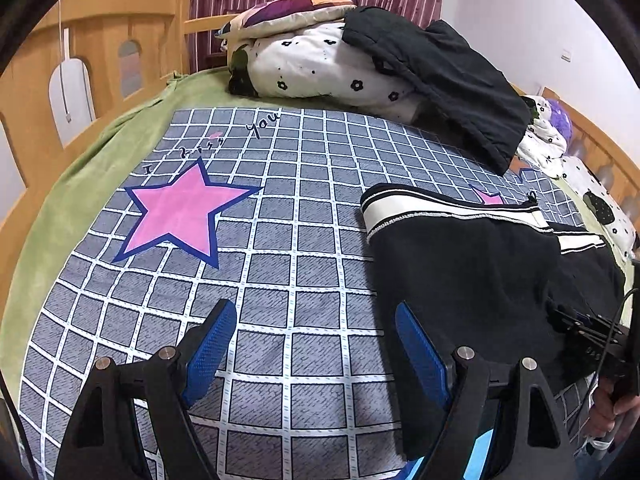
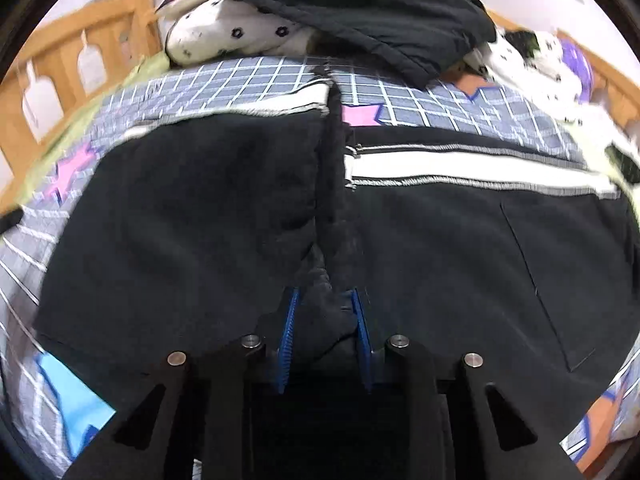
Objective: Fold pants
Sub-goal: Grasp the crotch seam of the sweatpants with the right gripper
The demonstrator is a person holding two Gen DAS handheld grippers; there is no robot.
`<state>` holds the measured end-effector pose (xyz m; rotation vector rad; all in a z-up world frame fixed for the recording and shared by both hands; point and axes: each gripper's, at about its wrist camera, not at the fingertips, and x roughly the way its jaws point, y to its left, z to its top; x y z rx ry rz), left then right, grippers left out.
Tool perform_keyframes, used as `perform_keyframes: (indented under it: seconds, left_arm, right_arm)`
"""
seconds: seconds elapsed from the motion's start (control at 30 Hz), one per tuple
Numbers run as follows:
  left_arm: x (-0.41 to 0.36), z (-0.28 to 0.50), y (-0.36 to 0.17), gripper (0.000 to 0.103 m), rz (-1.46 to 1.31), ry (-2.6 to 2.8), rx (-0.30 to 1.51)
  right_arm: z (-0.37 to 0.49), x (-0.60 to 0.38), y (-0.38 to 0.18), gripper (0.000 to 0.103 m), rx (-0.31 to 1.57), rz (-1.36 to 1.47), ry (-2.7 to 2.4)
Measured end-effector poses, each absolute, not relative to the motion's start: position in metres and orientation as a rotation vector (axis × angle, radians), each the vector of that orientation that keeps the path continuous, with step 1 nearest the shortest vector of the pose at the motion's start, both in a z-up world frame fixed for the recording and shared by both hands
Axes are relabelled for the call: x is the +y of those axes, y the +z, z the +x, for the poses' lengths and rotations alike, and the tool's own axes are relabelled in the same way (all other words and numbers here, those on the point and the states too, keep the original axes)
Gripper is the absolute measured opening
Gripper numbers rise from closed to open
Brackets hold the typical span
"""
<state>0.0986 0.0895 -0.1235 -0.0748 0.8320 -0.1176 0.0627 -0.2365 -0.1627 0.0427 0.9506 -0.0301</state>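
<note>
Over grid sheet (image 1: 304, 264) | my left gripper (image 1: 316, 322) spread wide, holding nothing, just left of black pants (image 1: 460, 272) | pants lie flat on sheet | my right gripper (image 2: 325, 308) pinched on pants' centre fold

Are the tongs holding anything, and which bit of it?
The right tongs pinch the black pants at a bunched fold in the middle, near the crotch seam. The left tongs are open and hold nothing.
</note>
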Motion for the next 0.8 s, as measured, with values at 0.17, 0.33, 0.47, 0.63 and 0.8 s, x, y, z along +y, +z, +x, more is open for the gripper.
perform_keyframes:
  seconds: [0.17,0.33,0.47,0.63,0.8]
  left_arm:
    - [0.098,0.098,-0.120,0.081,-0.094,-0.129,0.828]
    - [0.101,0.095,-0.114,0.081,-0.127,-0.159,0.829]
    - [0.099,0.093,-0.114,0.081,-0.100,-0.168,0.829]
    - [0.094,0.093,-0.116,0.081,-0.072,-0.172,0.842]
    - [0.089,0.090,-0.135,0.082,0.037,-0.035,0.865]
  right_arm:
    - [0.049,-0.242,-0.149,0.020,0.916,0.104,-0.041]
    - [0.047,-0.240,-0.145,0.020,0.920,0.122,-0.051]
    - [0.050,-0.234,-0.152,0.023,0.945,0.091,-0.078]
    - [0.054,-0.233,-0.146,0.031,0.947,0.108,-0.078]
    - [0.058,-0.229,-0.154,0.032,0.962,0.083,-0.099]
